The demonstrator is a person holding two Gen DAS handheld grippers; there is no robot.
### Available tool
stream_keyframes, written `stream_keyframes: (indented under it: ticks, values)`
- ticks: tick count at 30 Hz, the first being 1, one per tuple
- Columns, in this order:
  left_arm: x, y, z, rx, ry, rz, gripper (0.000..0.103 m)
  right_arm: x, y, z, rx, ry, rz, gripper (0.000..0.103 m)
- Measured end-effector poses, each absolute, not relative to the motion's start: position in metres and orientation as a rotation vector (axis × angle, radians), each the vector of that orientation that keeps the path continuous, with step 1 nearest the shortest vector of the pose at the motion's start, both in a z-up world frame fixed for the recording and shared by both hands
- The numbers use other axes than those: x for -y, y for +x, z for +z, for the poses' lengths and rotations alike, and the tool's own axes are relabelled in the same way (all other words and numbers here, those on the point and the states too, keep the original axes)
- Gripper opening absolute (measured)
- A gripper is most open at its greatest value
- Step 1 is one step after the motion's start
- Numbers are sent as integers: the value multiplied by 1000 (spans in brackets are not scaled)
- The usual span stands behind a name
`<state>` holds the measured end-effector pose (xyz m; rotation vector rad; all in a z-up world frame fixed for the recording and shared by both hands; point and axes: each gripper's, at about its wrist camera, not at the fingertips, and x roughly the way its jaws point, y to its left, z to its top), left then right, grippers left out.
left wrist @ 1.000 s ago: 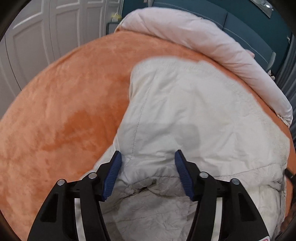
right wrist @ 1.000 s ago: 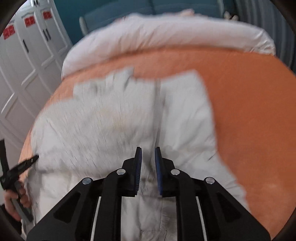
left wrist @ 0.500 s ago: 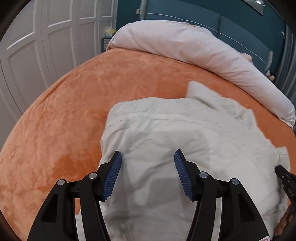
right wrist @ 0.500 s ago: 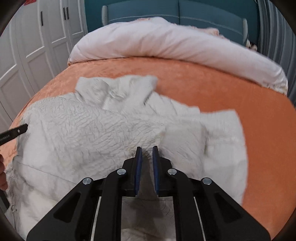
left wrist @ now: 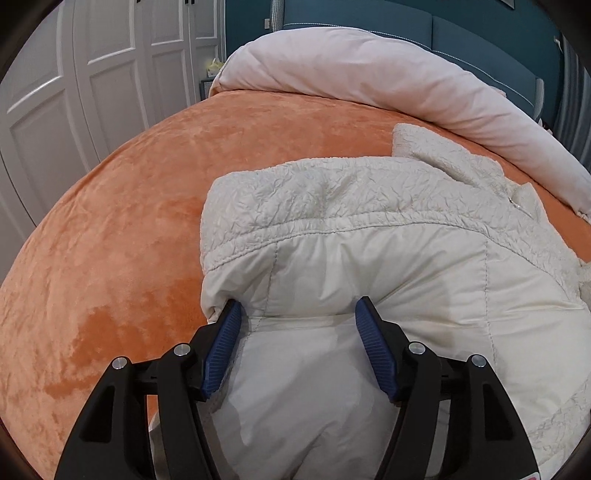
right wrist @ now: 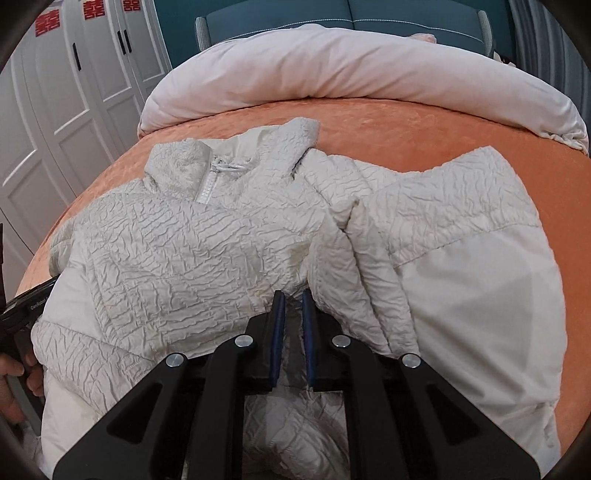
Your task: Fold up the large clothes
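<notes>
One garment is in play: a cream padded jacket spread across the orange bed cover, its collar end towards the rolled pale duvet at the head of the bed. One zipper shows at the collar, with a white cord beside it. Three red paper emblems are stuck near the top of the white wardrobe doors; they look like a double-happiness character, though the fisheye edge makes them hard to read. Part of a printed word, "GenRobot", can be read on the black body of the left tool where it shows at the jacket's left edge in the right wrist view. In its own view the left tool has its two blue-padded fingers spread wide, a smooth fold of the jacket lying between them, not pinched. The right tool has its two fingers drawn nearly together with a narrow slit left; whether cloth is caught in that slit I cannot tell. One sleeve lies folded across the right side.
</notes>
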<state>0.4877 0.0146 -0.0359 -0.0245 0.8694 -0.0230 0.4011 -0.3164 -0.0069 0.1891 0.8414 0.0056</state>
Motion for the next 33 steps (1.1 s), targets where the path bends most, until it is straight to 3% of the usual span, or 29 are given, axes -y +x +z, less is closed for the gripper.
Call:
stream_keyframes:
  ticks: [7,8,10,12,14,15,23,29,33]
  values:
    - [-11,480,-20,-908,30,16,62,309,403,12,-893,133,-38,8]
    - [-14,468,-7,-922,22,0,62,311,396,26,-911,157,-45,12]
    - [-26,443,12,-938,-26,-91,63,319,366,59,-876,226,-5,30]
    - [-51,401,34,-948,-87,-161,71,330,315,90,-795,236,16,59]
    - [-76,362,45,-959,-122,-175,78,344,256,108,-747,213,9,71]
    - [-94,334,47,-981,-131,-162,82,355,219,110,-750,205,-9,72]
    - [-169,177,13,-1187,-368,-144,83,414,13,54,-1001,405,-199,76]
    - [-167,157,4,-1151,-471,-142,83,408,-12,31,-977,658,-148,77]
    - [-158,164,3,-1144,-510,-161,83,396,-3,22,-952,697,-152,86]
